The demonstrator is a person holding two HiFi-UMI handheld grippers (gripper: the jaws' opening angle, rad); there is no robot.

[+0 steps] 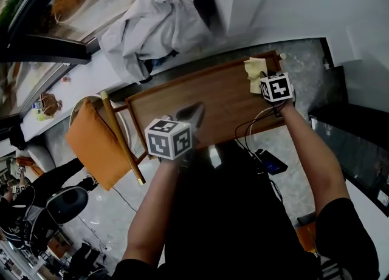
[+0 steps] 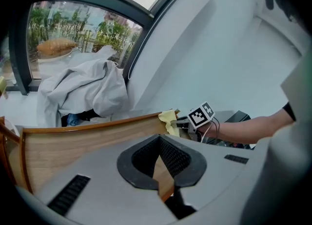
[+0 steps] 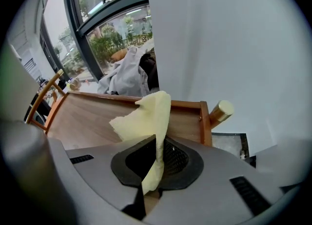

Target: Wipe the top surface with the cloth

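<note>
An orange cushion (image 1: 97,145) sits on a chair (image 1: 121,136) at the far left, just beside the wooden counter (image 1: 219,99). A crumpled white garment (image 1: 161,27) is heaped on the ledge past the counter's far left end.

The left claw (image 1: 193,110) hovers over the near left part of the counter. In the left gripper view its two dark pads meet at the tips with nothing between them, and only a wedge of wood grain shows through the gap behind them.

The bare wooden top has a raised rim and stretches to the right.

The yellow cloth (image 3: 146,116) is at the far right corner of the counter, close to the rim and near a brass knob (image 3: 220,111) that sticks out from that corner. The right claw (image 3: 156,155) is closed on it. One edge is pinched between the pads, and the rest stands up and flops over toward the left. I cannot tell whether the cloth touches the wood.

Dark cables (image 1: 252,130) trail from the right claw over the counter's near edge.
</note>
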